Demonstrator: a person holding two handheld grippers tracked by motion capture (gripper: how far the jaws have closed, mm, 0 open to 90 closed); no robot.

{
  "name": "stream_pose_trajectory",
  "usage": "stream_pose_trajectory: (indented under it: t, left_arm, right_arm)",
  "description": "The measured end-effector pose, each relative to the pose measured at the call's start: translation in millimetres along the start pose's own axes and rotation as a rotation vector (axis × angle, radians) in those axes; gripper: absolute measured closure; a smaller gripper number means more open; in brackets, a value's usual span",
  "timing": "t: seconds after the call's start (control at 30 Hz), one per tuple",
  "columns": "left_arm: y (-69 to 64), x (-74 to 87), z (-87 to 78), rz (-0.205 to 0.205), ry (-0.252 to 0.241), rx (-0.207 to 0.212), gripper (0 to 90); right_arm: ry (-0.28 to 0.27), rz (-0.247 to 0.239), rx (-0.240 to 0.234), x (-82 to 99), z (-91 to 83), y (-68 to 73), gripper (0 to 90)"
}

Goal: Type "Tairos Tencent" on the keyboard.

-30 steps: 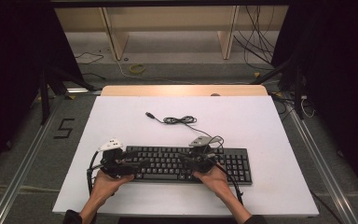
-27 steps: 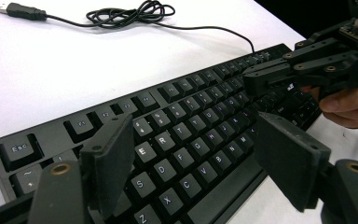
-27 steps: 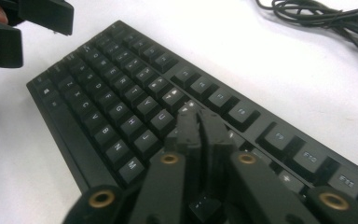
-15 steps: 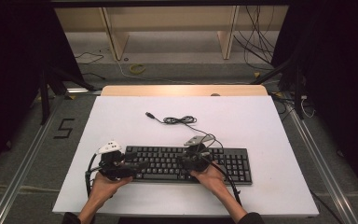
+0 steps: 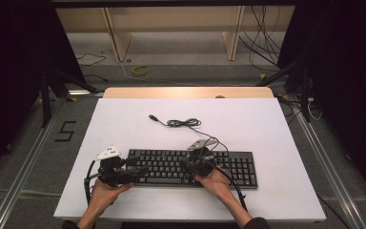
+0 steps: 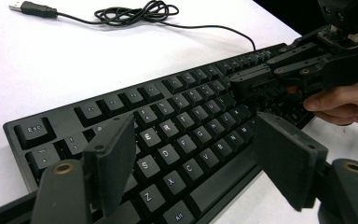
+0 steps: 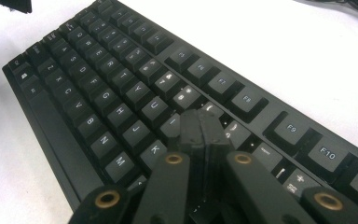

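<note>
A black keyboard (image 5: 171, 164) lies on the white table (image 5: 267, 124) near the front edge. My left gripper (image 5: 140, 171) hovers open over its left end, jaws (image 6: 196, 154) spread wide above the letter keys with nothing between them. My right gripper (image 5: 187, 166) is over the middle of the keyboard. Its jaws (image 7: 203, 126) are shut together with the tip down on the keys (image 7: 154, 107) near the K; the left gripper view shows it (image 6: 256, 84) the same way. The keyboard's cable (image 5: 181, 122) lies coiled behind it, ending in a USB plug (image 5: 153, 117).
A wooden strip (image 5: 186, 92) runs along the table's far edge. Bare white surface lies to the left, right and behind the keyboard. Beyond the table are a shelf frame (image 5: 171, 28) and loose floor cables (image 5: 267, 47).
</note>
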State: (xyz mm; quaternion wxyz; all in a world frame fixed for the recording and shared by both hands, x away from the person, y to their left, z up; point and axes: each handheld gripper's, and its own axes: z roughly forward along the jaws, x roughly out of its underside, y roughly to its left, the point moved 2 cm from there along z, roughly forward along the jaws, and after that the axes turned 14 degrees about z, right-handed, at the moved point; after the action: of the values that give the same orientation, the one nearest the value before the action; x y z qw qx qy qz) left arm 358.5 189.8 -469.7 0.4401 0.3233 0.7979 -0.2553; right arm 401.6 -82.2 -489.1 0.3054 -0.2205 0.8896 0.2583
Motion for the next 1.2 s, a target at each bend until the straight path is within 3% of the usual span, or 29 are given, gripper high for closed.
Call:
stream_pose_trajectory:
  t: [0.3,0.6,0.93,1.2]
  left_arm:
    - [1.1,1.1,1.1,0.001,0.007,-0.005,31.0]
    - [4.1,2.0,2.7,-0.004,0.016,-0.015,33.1]
    - [4.9,2.5,5.2,0.005,0.031,-0.023,37.4]
    - [6.9,2.8,6.9,0.011,0.059,-0.045,51.1]
  right_arm:
    - [0.003,-0.007,0.025,2.3,3.1,0.8,90.0]
    - [-0.031,0.023,-0.003,0.3,-5.1,0.4,88.3]
    - [-0.074,0.041,-0.054,-1.2,-20.6,2.8,69.5]
    - [-0.090,0.028,-0.086,1.2,-30.5,6.7,54.0]
